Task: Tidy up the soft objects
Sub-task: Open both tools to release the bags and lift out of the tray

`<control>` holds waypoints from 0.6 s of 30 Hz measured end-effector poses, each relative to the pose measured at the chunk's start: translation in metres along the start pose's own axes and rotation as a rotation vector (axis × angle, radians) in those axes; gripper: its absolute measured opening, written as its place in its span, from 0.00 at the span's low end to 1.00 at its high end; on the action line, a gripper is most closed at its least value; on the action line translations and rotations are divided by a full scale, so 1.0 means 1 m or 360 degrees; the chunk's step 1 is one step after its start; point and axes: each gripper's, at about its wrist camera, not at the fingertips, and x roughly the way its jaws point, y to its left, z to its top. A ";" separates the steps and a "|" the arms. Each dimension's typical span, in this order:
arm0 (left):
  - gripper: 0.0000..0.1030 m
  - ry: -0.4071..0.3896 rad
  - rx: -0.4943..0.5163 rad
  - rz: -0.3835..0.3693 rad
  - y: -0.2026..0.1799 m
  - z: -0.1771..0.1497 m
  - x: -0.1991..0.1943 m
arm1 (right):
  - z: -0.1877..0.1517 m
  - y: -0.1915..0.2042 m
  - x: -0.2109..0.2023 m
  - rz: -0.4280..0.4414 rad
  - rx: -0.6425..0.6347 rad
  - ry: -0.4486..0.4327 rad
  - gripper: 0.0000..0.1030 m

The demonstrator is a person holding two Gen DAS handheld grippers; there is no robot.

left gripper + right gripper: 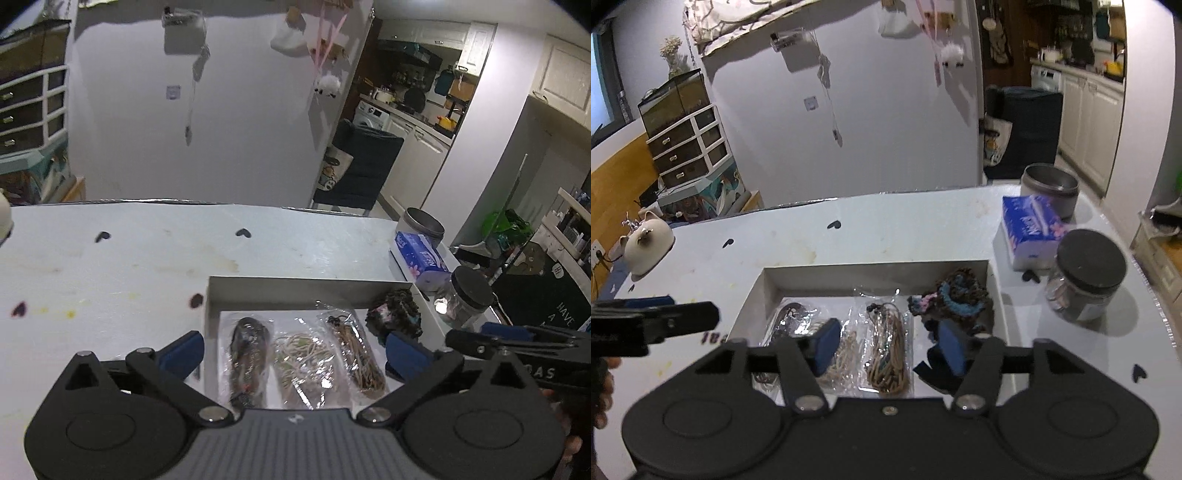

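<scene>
A shallow white box (306, 288) lies on the table. Side by side in it are three clear bags: one with a dark item (248, 354), one with pale beige cords (306, 358), one with brown cords (356, 354). A dark crocheted piece with blue and pink (395, 314) sits in its right end. My left gripper (295, 354) hangs open above the bags, nothing between its blue pads. In the right wrist view my right gripper (888, 347) is open over the same box (875, 273), its right pad near the crocheted piece (955, 295); no pad presses on anything.
Right of the box stand a blue tissue pack (1030, 229), a metal tin (1049, 184) and a glass jar with a black lid (1086, 277). A white cat-shaped figure (648, 245) sits at the table's far left. Dark heart marks dot the tabletop.
</scene>
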 end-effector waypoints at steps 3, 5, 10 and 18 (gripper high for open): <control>1.00 -0.0016 0.0002 0.0022 0.005 -0.008 -0.014 | -0.005 0.008 -0.016 -0.0016 -0.0027 -0.0043 0.72; 1.00 -0.0006 0.0008 0.0035 0.008 -0.014 -0.025 | -0.009 0.013 -0.027 -0.0029 -0.0037 -0.0076 0.76; 1.00 -0.0051 0.0022 0.0052 0.018 -0.027 -0.056 | -0.018 0.029 -0.053 -0.0060 -0.0048 -0.0132 0.87; 1.00 -0.0107 0.0036 0.0084 0.034 -0.046 -0.098 | -0.041 0.054 -0.094 -0.0114 -0.0072 -0.0241 0.96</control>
